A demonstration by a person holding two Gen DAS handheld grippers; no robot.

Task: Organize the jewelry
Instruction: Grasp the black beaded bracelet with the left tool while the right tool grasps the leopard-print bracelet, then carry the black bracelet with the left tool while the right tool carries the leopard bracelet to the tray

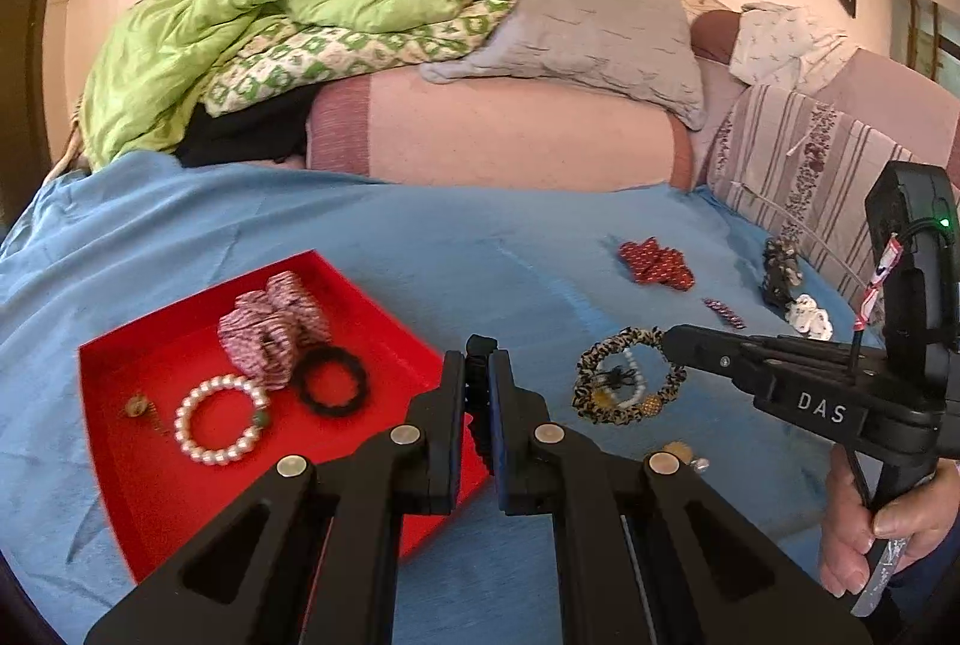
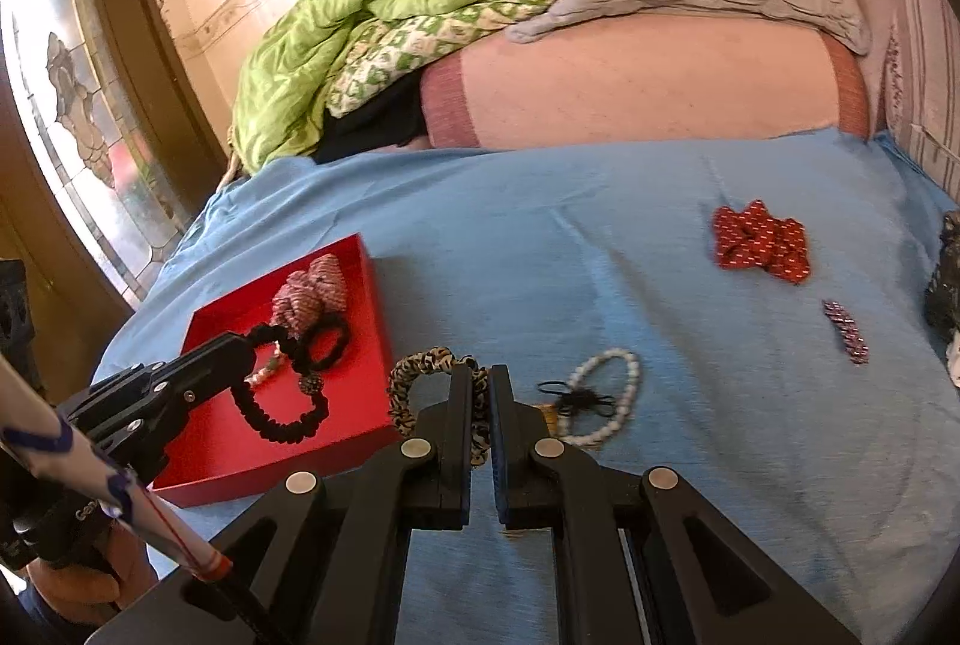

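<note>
- Red tray point(image 1: 150, 465) is the landmark; it already holds a pearl bracelet point(image 1: 219, 426) and hair ties.
- Left gripper point(image 1: 478, 393): jaws closed on a black beaded bracelet point(image 2: 282, 405), which hangs over the tray in the right wrist view.
- Right gripper point(image 2: 482, 405): jaws closed on the leopard scrunchie point(image 2: 414, 375), just right of the tray.
- Judgement: scrunchie travels left into the tray; the right hand is nearer.

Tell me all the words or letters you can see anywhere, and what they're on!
"DAS": white letters on the black right gripper, seen from the left wrist.
"Ge...": white letters on a black handle in the right wrist view, cut off, the rest unreadable.
Nothing else has writing.
</note>
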